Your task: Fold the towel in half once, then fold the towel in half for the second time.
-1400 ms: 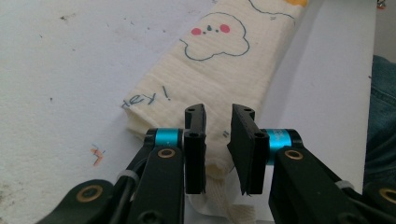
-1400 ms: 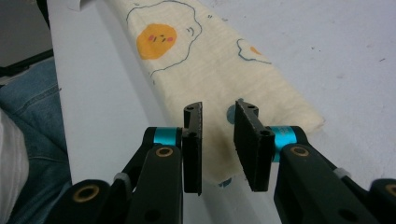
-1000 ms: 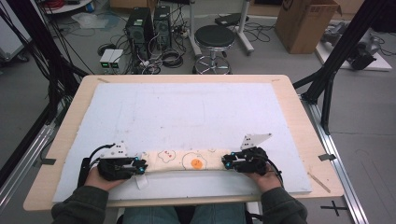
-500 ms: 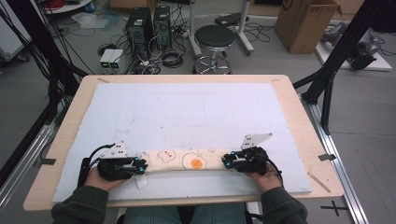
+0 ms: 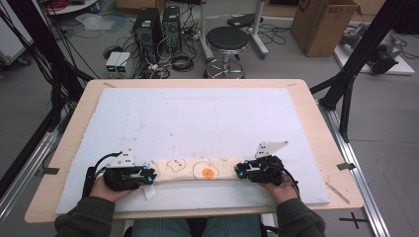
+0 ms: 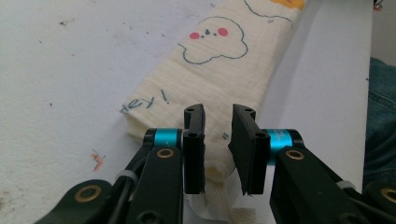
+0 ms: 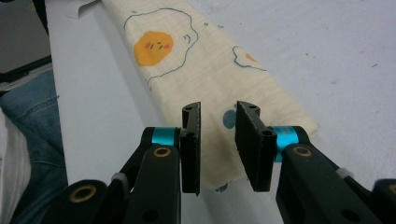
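Both claws stand slightly spread, pinching nothing: left gripper (image 5: pixel 146 176) and right gripper (image 5: pixel 240 171) sit at opposite ends of the folded cloth (image 5: pixel 195 169). It lies along the white board's (image 5: pixel 207 118) near edge. Its left tail (image 6: pixel 219 207) is partly hidden behind the jaws.

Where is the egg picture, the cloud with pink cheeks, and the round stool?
Egg picture (image 7: pixel 153 47), right gripper view, on its orange yolk.
Cloud with pink cheeks (image 6: pixel 212 39), left gripper view, on its face.
Round stool (image 5: pixel 227 38), high view, on the black seat.
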`<action>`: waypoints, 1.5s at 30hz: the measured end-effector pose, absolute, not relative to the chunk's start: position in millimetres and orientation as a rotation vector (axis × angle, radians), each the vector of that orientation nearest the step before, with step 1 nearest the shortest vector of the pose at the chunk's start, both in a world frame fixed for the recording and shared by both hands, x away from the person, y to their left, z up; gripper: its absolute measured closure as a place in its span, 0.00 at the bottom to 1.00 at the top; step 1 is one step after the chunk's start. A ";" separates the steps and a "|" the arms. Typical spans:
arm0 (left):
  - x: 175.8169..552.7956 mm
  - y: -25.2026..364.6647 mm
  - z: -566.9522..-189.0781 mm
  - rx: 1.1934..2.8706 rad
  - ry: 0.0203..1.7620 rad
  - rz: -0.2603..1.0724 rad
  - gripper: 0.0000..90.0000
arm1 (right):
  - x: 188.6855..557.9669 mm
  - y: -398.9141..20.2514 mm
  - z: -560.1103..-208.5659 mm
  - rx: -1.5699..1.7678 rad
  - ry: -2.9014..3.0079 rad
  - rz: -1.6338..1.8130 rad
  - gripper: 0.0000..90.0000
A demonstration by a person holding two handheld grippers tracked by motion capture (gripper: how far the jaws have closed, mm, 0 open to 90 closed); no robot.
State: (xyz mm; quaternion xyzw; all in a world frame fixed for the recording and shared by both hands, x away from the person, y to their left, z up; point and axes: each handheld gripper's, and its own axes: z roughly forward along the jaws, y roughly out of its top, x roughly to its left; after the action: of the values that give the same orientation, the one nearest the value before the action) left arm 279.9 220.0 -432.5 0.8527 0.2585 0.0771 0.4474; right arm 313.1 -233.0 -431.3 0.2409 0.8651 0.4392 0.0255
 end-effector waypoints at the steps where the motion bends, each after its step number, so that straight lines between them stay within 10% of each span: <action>1: 280.3 219.9 -432.5 2.108 0.637 0.191 0.82 | 313.3 -233.1 -431.2 0.737 2.669 1.358 0.79; 45: 321.7 220.5 -423.1 2.051 0.841 0.196 0.59 | 356.0 -241.1 -419.5 0.959 2.630 1.290 0.50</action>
State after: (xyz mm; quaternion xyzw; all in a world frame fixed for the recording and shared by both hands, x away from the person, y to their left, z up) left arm 321.7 220.5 -423.1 0.8266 0.3390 0.0791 0.4422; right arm 356.0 -241.1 -419.5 0.3110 0.8529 0.4183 0.0295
